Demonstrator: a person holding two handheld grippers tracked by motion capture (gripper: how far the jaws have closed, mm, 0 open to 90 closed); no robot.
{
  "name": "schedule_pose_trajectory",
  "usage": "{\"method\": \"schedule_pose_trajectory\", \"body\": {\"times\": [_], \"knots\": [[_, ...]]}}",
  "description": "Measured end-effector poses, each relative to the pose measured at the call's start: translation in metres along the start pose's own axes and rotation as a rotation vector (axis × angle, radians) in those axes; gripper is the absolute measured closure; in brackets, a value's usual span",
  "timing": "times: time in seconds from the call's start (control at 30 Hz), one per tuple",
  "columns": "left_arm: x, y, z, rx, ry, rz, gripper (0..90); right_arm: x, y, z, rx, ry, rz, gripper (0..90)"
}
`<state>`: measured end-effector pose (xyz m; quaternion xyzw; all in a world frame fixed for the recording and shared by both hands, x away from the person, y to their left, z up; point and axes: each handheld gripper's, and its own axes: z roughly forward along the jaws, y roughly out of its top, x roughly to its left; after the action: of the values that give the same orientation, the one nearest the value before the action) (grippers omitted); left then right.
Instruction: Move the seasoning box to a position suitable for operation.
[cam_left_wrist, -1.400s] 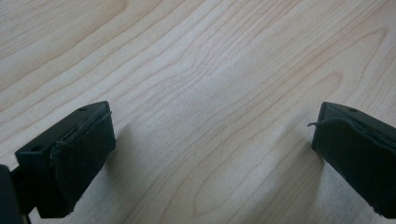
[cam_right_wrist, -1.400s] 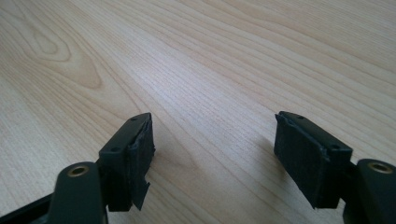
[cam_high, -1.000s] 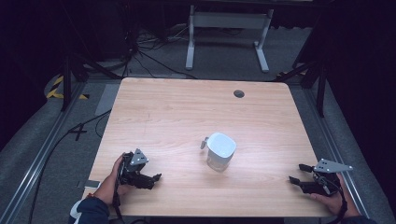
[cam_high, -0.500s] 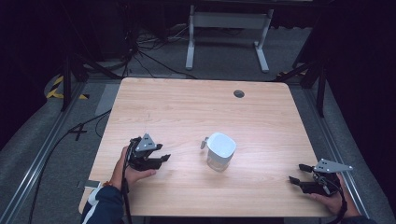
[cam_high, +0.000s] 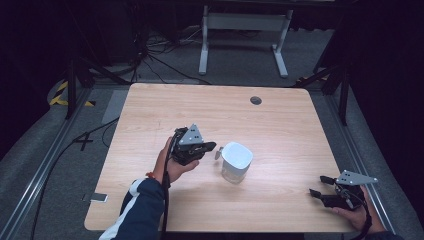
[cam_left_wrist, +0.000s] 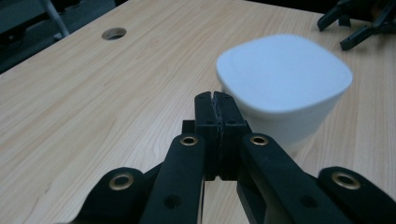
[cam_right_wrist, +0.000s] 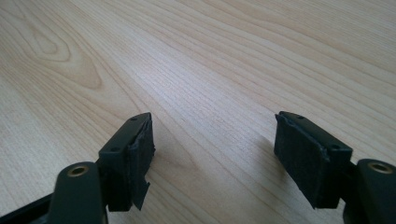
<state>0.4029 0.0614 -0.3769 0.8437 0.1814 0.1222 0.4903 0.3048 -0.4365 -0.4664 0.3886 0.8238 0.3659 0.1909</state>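
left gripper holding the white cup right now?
No: in the left gripper view the left gripper has its jaws shut on nothing, pads pressed together just short of the white cup.

Evenly lit wooden table (cam_high: 280, 120) against dark surroundings, soft faint shadows, white cup (cam_left_wrist: 285, 88) slightly blurred close up, near jaws out of focus
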Motion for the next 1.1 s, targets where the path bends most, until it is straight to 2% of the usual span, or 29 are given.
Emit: {"method": "schedule_pose_trajectory", "body": {"times": [0.13, 0.17, 0.27, 0.4, 0.7, 0.77, 0.8, 0.87, 1.03, 1.07, 1.1], "knots": [[-0.001, 0.008, 0.008, -0.018, -0.021, 0.003, 89.9, 0.0, 0.0, 0.0, 0.0, 0.0, 0.0, 28.3], [-0.002, 0.009, 0.012, -0.02, -0.034, -0.007, 89.9, 0.0, 0.0, 0.0, 0.0, 0.0, -0.001, 28.3], [-0.005, 0.013, 0.019, 0.001, -0.036, 0.018, 89.9, 0.0, 0.0, 0.0, 0.0, 0.0, 0.0, 28.3], [-0.006, 0.014, 0.027, 0.027, -0.033, 0.022, 89.9, 0.0, 0.0, 0.0, 0.0, 0.0, -0.001, 28.3], [-0.006, 0.014, 0.031, 0.02, -0.023, 0.016, 90.0, 0.001, 0.0, 0.0, -0.002, -0.003, 0.002, 28.5], [-0.006, 0.014, 0.03, 0.023, -0.023, 0.016, 90.0, 0.001, 0.001, -0.001, 0.011, -0.006, 0.003, 30.9], [-0.005, 0.014, 0.029, 0.026, -0.019, 0.02, 90.0, 0.001, 0.003, -0.001, 0.017, -0.012, 0.027, 33.3], [-0.004, 0.013, 0.029, 0.022, -0.019, 0.015, 90.0, 0.002, 0.009, -0.003, 0.017, 0.005, 0.065, 36.3], [-0.004, 0.014, 0.029, 0.027, -0.013, 0.019, 90.0, 0.026, 0.042, -0.014, -0.071, 0.038, -0.033, 50.0], [-0.004, 0.014, 0.029, 0.028, -0.011, 0.021, 89.9, 0.031, 0.049, -0.015, -0.08, 0.052, -0.044, 51.4], [-0.004, 0.014, 0.029, 0.032, -0.009, 0.023, 90.0, 0.037, 0.057, -0.016, -0.1, 0.084, -0.034, 54.1]]}}
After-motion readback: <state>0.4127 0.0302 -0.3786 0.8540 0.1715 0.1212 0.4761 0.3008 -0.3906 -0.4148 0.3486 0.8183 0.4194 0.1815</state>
